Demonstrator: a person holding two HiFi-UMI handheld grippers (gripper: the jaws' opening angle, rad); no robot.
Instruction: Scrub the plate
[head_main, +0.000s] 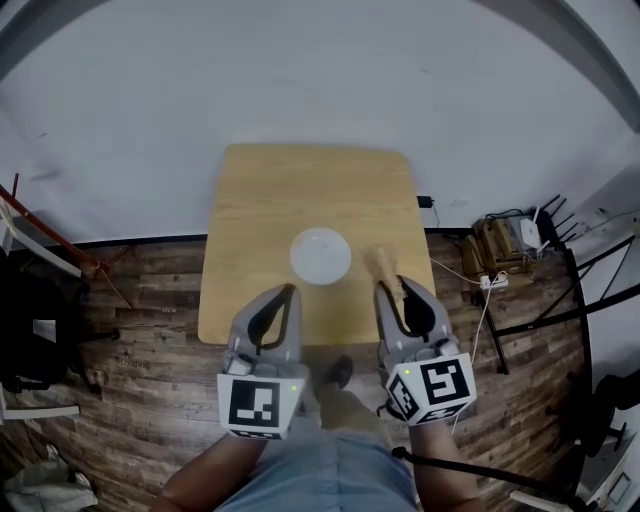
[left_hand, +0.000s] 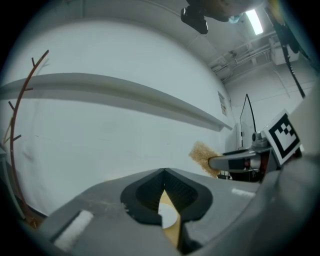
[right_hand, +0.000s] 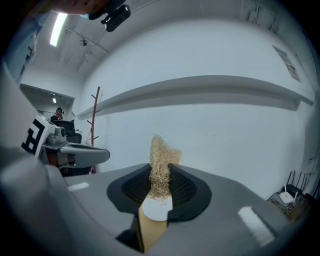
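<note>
The plate (head_main: 320, 255) is lying mid-tabletop (head_main: 255, 195) while the right gripper (head_main: 393, 287) is hovering just right of it, jaws clamping a scrubber (head_main: 382, 262) fibres-forward for scrubbing, and the left gripper (head_main: 290, 292) is hanging near the plate's near-left edge, jaws together and empty, probably ready to steady it.

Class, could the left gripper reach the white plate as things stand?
Probably yes: the plate lies on the table just ahead of the left gripper with nothing between them, though its shut jaws would need opening.
</note>
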